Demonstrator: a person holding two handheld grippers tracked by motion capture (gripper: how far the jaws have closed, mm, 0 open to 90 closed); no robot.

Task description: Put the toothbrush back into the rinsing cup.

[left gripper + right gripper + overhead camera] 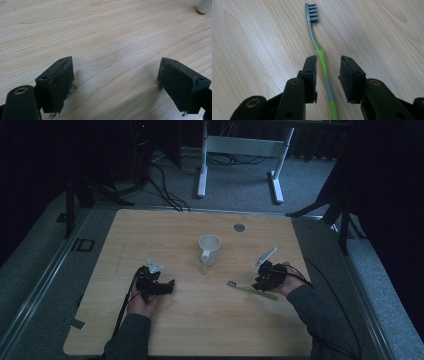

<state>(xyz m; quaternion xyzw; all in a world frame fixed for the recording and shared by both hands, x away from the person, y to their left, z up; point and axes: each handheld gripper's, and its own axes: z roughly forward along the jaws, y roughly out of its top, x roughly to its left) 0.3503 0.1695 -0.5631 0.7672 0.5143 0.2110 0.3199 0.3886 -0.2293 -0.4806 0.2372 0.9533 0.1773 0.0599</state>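
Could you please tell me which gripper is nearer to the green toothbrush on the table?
The right gripper: its open jaws straddle the toothbrush handle, apparently not yet pressing it. The left gripper rests well off to the toothbrush's left, open over bare table.

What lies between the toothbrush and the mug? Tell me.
Nothing: in the high view, only bare wooden table separates the toothbrush from the mug.
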